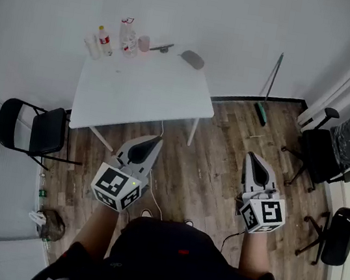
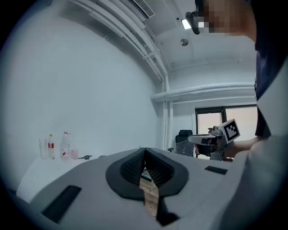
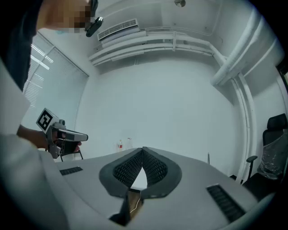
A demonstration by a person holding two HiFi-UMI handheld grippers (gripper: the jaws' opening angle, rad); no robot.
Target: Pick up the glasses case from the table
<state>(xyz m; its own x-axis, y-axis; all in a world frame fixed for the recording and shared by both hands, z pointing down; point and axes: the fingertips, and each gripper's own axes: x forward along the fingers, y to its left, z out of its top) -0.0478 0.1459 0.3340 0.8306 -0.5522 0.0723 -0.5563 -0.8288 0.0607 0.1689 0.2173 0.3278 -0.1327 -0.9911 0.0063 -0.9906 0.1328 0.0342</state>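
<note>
Nearest, the person holds two grippers level over the wooden floor (image 1: 215,175), one in each hand, each with one marker cube at its rear. The left gripper (image 1: 156,141) has its two jaws pressed together at the tips with nothing between them, as its own view shows. The right gripper (image 1: 251,156) is the same, jaws closed tip to tip and empty. Both point toward the one white table (image 1: 142,95), which stands ahead of them and apart from both, nearer the left gripper. One black folding chair (image 1: 32,128) stands beside the table's left end. Off to the right, at least two black office chairs (image 1: 323,153) stand near the wall. Along the table's far edge sits a row of things: one clear cup (image 1: 91,47), two bottles (image 1: 104,40), the smaller with a red label, one pink cup (image 1: 144,43), and one small dark object (image 1: 161,47) too small to identify. The one glasses case (image 1: 192,59), grey and oval, lies at the table's far right corner, just right of that dark object, touched by neither gripper. Beyond the table's right end one long-handled broom (image 1: 262,114) leans on the white wall (image 1: 246,22).
</note>
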